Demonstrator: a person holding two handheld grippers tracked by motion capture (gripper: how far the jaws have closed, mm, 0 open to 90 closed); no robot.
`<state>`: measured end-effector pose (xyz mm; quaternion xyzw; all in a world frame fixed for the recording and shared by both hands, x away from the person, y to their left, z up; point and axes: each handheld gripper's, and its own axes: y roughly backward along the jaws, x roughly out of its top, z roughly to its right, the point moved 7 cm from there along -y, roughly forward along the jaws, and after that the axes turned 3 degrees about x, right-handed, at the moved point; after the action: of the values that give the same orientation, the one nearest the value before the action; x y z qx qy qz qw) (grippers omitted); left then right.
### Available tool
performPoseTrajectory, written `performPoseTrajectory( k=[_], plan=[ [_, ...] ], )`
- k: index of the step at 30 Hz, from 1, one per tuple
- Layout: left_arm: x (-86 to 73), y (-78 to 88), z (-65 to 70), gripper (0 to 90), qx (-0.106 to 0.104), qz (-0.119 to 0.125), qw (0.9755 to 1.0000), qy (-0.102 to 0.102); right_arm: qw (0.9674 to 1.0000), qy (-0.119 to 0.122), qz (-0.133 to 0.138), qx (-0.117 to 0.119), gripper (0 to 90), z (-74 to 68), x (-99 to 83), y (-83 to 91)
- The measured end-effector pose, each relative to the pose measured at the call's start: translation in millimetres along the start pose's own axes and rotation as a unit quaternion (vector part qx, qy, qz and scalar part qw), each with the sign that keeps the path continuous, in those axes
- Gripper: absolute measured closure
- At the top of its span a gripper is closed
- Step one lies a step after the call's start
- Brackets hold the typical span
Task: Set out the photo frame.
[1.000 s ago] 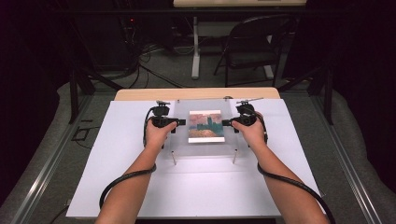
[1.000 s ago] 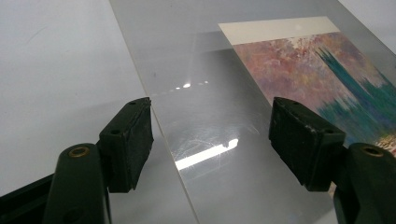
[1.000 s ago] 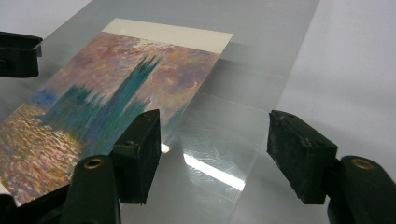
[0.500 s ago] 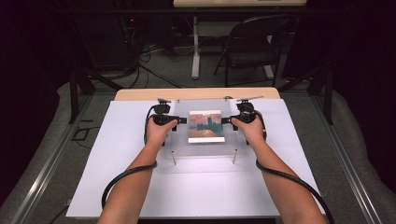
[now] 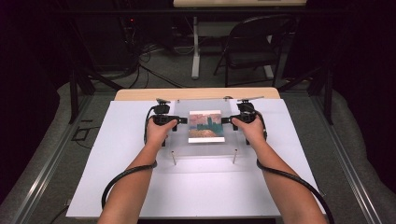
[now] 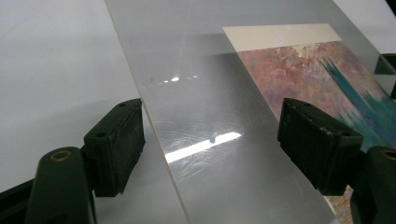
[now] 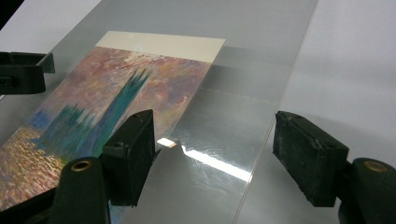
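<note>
Table: white sheet (image 5: 116, 154) covering the top, with a strip of bare wood (image 5: 140, 94) along the 12 o'clock edge.
Clear panel: transparent acrylic sheet (image 5: 205, 150) lying near the table's centre, raised on small pegs; 2 pegs (image 5: 173, 158) show at its 6 o'clock edge.
Picture: painted print (image 5: 206, 126) in pinks, teal and orange with a cream top margin, lying flat at the panel, centred between the 2 grippers; whether it sits under or on the acrylic cannot be told.
Left gripper: left gripper (image 5: 183, 120) at the panel's 9 o'clock edge, pointing toward 3 o'clock; in the left gripper view (image 6: 210, 140) its jaws stand wide apart, straddling the panel's edge, neither pad touching it.
Right gripper: right gripper (image 5: 225, 120) at the panel's 3 o'clock edge, pointing toward 9 o'clock; in the right gripper view (image 7: 215, 149) its jaws are spread, one over the panel near the print, one beyond the edge, not clamped.
Cables: black cable (image 5: 116, 179) looping from each gripper toward 6 o'clock.
Background: folding chair (image 5: 254, 44) on the floor at 12 o'clock, well apart from the table.
</note>
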<state>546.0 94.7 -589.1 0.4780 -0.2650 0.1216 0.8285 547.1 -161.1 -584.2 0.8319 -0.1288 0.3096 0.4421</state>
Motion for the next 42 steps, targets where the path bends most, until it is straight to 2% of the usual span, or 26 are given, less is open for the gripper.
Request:
performPoseTrajectory(
  k=[8, 10, 13, 36, 42],
  plan=[
    [0.0, -0.4, 1.0, 22.2, 0.003, -0.001, 1.0000, 0.001, 1.0000, -0.004, -0.001, -0.001, 28.5, -0.5, -0.3, -0.4],
    [-0.1, -0.5, 1.0, 22.3, 0.002, 0.001, 1.0000, 0.002, 0.9999, -0.011, -0.001, 0.002, 28.5, 0.1, -0.5, -0.7],
    [0.0, -0.1, 1.1, 22.4, 0.003, -0.001, 1.0000, 0.001, 0.9994, -0.028, -0.004, 0.018, 28.7, -0.7, -1.9, -2.4],
    [1.5, 1.2, 2.0, 23.5, 0.005, -0.003, 1.0000, 0.003, 0.9998, -0.020, -0.001, 0.005, 28.2, -3.1, -1.2, -1.3],
    [1.4, 2.3, 1.1, 24.4, 0.004, -0.003, 1.0000, -0.002, 0.9998, -0.018, 0.001, 0.005, 28.2, -3.4, -1.1, -0.8]
  ],
)
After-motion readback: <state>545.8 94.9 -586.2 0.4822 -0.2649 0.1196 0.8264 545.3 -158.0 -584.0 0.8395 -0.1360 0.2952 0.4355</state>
